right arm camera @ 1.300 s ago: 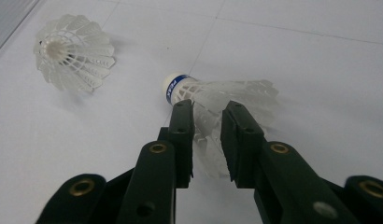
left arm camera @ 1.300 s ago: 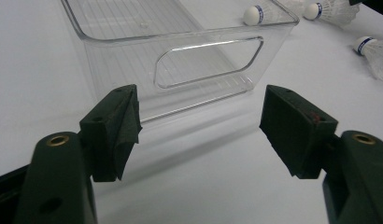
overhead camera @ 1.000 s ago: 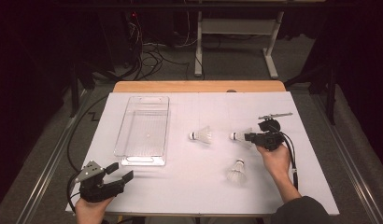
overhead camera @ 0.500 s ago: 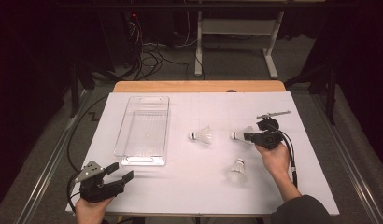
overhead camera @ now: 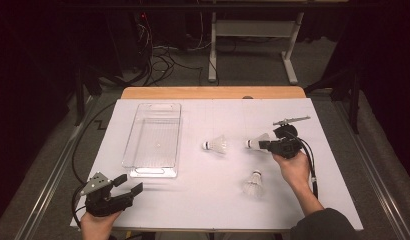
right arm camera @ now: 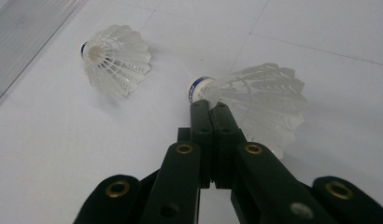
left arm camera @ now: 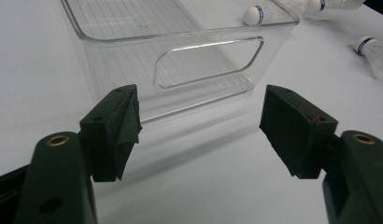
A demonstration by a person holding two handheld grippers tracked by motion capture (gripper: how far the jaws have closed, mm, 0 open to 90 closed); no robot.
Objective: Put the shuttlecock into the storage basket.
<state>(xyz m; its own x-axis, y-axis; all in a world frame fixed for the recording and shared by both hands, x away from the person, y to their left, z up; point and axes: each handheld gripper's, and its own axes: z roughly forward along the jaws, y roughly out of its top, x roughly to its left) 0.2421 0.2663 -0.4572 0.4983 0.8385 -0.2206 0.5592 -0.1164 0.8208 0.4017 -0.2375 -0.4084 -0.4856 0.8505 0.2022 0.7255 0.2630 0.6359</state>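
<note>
Right gripper (right arm camera: 209,105): jaws pressed together, pinching the feather skirt of a shuttlecock (right arm camera: 255,100) just behind its cork; the jaws have just been closing.
Shuttlecock position: at the jaw tips, cork pointing away from the hand.
Left gripper (left arm camera: 201,128): jaws spread, nothing between them, facing the clear tray (left arm camera: 180,51).

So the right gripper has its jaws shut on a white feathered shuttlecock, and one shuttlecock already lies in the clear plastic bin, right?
Not quite: the clear plastic bin is empty, as the high view shows. The right gripper does pinch a white feathered shuttlecock.
</note>
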